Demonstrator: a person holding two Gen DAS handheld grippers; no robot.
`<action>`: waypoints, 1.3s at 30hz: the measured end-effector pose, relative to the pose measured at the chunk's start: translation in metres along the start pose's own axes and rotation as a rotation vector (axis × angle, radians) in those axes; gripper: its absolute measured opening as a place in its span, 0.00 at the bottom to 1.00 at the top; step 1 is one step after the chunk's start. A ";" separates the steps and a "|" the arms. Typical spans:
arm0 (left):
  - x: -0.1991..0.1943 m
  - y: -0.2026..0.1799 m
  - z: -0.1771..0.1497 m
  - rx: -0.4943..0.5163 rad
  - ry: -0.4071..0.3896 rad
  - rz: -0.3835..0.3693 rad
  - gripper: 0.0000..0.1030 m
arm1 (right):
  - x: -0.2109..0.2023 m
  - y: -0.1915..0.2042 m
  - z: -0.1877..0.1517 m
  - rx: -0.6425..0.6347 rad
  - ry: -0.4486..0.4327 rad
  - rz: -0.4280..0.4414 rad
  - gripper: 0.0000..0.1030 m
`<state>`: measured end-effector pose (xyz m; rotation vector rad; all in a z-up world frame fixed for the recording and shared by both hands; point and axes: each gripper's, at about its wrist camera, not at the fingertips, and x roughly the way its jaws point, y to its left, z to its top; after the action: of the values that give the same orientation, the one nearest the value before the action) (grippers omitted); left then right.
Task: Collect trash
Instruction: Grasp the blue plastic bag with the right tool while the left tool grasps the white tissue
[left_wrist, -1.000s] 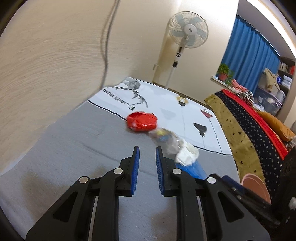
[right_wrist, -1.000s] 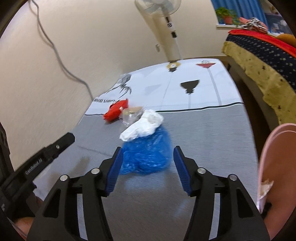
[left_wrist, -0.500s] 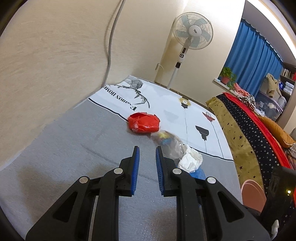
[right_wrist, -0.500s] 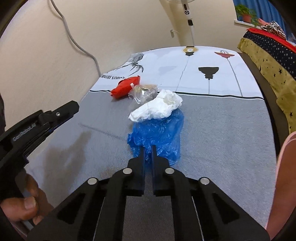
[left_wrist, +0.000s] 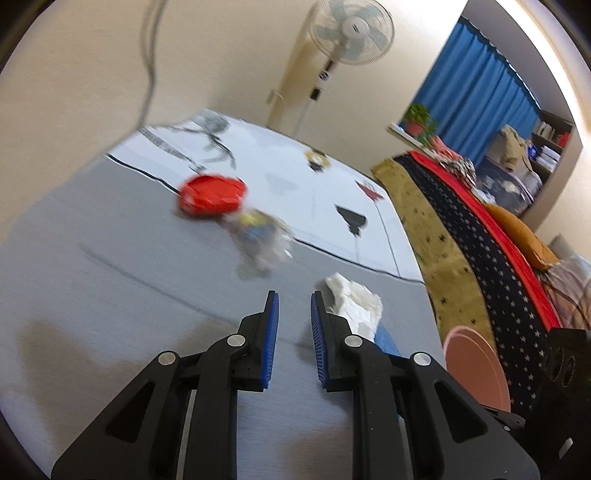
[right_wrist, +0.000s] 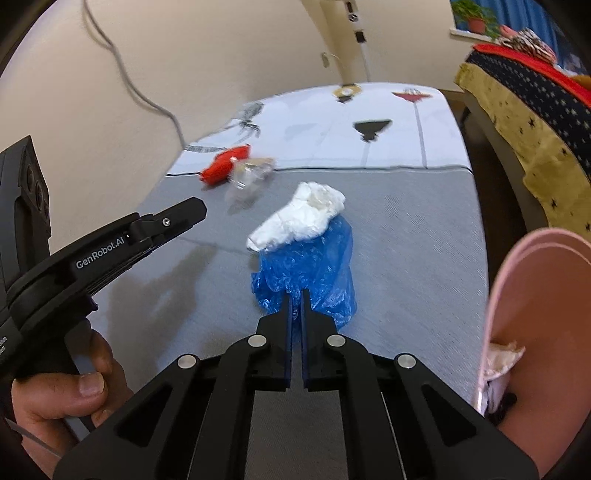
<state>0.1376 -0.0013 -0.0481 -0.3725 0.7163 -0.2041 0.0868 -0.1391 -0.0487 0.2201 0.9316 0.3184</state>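
Observation:
On the grey mat lies a blue plastic bag (right_wrist: 314, 266) with a crumpled white paper (right_wrist: 299, 218) on its far end. My right gripper (right_wrist: 295, 295) is shut on the bag's near edge, and blue film shows between its pads. Farther off lie a red wrapper (right_wrist: 221, 168) and a clear plastic wrapper (right_wrist: 251, 173). My left gripper (left_wrist: 293, 295) hovers just left of the white paper (left_wrist: 354, 299), open by a narrow gap with nothing in it. The red wrapper (left_wrist: 212, 195) and the clear wrapper (left_wrist: 258, 236) lie ahead of it.
A pink bin (right_wrist: 535, 295) with crumpled paper inside stands at the right edge of the mat. A bed with a starred blanket (left_wrist: 461, 229) runs along the right. A standing fan (left_wrist: 347, 29) is at the back. The wall with a hanging cable (right_wrist: 147, 96) closes the left.
My right gripper has shut on the near edge of the blue bag. My left gripper has moved forward and to the right, and its right finger now stands beside the white paper.

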 end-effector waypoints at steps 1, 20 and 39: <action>0.004 -0.003 -0.002 0.003 0.012 -0.007 0.18 | 0.000 -0.004 -0.001 0.009 0.005 -0.005 0.04; 0.051 -0.038 -0.022 0.029 0.181 -0.130 0.20 | 0.002 -0.027 -0.007 0.072 0.025 -0.037 0.03; 0.006 -0.054 -0.013 0.171 0.070 -0.108 0.03 | -0.014 -0.029 -0.014 0.072 0.000 -0.087 0.03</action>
<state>0.1304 -0.0562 -0.0387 -0.2413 0.7423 -0.3794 0.0721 -0.1704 -0.0557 0.2446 0.9504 0.2044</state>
